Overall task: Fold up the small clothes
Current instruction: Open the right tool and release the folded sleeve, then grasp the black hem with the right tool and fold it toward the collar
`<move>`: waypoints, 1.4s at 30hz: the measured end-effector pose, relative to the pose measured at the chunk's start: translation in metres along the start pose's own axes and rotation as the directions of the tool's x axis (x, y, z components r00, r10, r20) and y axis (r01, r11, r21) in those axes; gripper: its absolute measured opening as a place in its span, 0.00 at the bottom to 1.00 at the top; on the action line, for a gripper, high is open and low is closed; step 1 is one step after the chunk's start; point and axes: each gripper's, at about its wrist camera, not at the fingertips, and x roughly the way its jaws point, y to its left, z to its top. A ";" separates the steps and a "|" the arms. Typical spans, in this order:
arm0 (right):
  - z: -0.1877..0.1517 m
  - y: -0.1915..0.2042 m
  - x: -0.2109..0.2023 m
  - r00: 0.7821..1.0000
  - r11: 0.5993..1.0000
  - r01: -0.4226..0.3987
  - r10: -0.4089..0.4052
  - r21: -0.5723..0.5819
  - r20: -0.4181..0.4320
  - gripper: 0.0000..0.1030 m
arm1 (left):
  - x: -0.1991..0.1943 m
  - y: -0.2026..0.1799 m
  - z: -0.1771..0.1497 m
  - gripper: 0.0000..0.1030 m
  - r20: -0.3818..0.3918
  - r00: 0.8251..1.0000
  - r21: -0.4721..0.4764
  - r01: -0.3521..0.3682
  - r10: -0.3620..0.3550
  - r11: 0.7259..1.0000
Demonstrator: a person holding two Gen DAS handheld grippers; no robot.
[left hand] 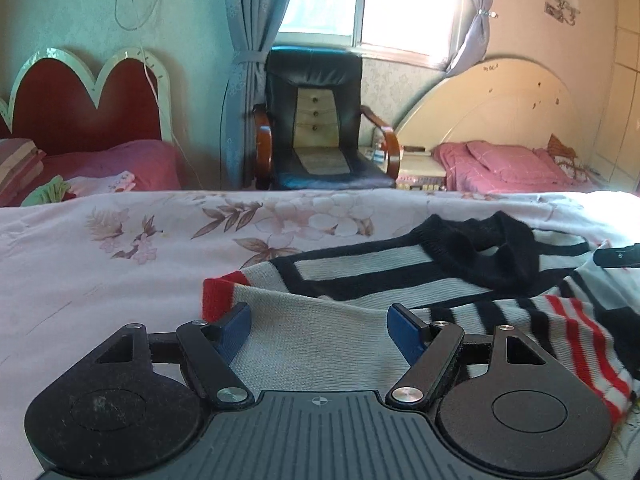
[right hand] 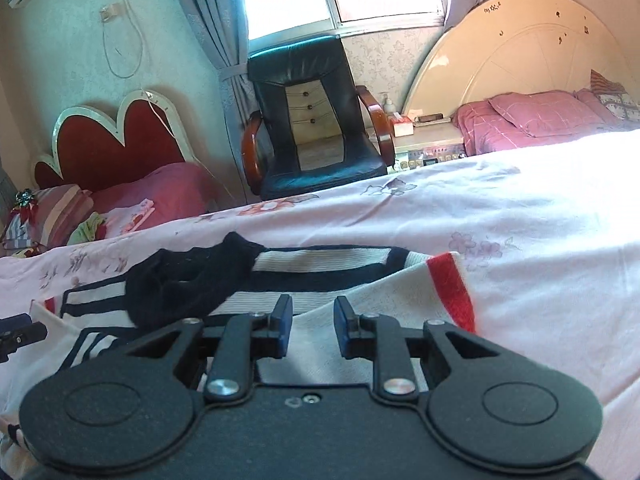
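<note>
The left claw (left hand: 319, 330) stands wide apart over a pale sleeve; the right claw (right hand: 313, 330) is narrowly parted, gripping nothing. The striped sweater (left hand: 380, 276) lies across the floral bed (left hand: 120, 264), black collar (left hand: 476, 252) toward the far chair (left hand: 316, 120).

Two low wrist views, sweater (left hand: 360, 280) close, chair (right hand: 316, 120) shared.

The left gripper (left hand: 319, 328) tilts downward with its blue-padded fingers (left hand: 236, 330) spread wide — nothing pinched between them. The right gripper (right hand: 311, 330) tilts down likewise, its fingers (right hand: 282, 326) a narrow gap apart and not pressing together — its black tip shows at the far right of the left wrist view.
</note>
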 end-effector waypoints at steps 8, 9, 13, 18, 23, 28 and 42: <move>-0.008 0.002 0.018 0.999 0.995 0.018 -0.022 -0.095 -0.049 0.24 | 0.010 -0.002 -0.002 0.75 -0.033 0.998 0.016 -0.046 0.046 0.999; -0.009 0.006 0.013 0.999 0.996 0.007 -0.011 -0.087 -0.041 0.25 | 0.001 -0.009 0.000 0.75 -0.008 0.998 0.029 -0.067 0.068 0.997; -0.014 0.035 -0.006 0.991 0.984 -0.136 0.136 -0.114 -0.009 0.23 | -0.029 -0.054 0.003 0.75 0.086 0.995 0.050 0.045 -0.050 0.998; -0.028 0.083 0.001 0.952 0.949 -0.300 0.292 -0.094 -0.091 0.15 | -0.012 -0.109 -0.008 0.75 -0.004 0.994 0.092 0.105 -0.105 0.990; -0.042 0.086 0.013 0.959 0.960 -0.250 0.229 -0.124 -0.165 0.00 | -0.018 -0.091 -0.027 0.75 -0.015 0.997 0.072 0.078 -0.077 0.994; -0.044 0.048 -0.010 0.988 0.971 -0.118 0.094 -0.210 -0.121 0.00 | -0.042 -0.052 -0.046 0.75 0.002 0.998 0.057 0.060 -0.060 0.997; -0.071 0.054 -0.041 0.990 0.954 -0.119 0.091 -0.275 -0.111 0.22 | -0.066 -0.101 -0.061 0.78 0.006 1.000 0.061 0.021 -0.021 0.998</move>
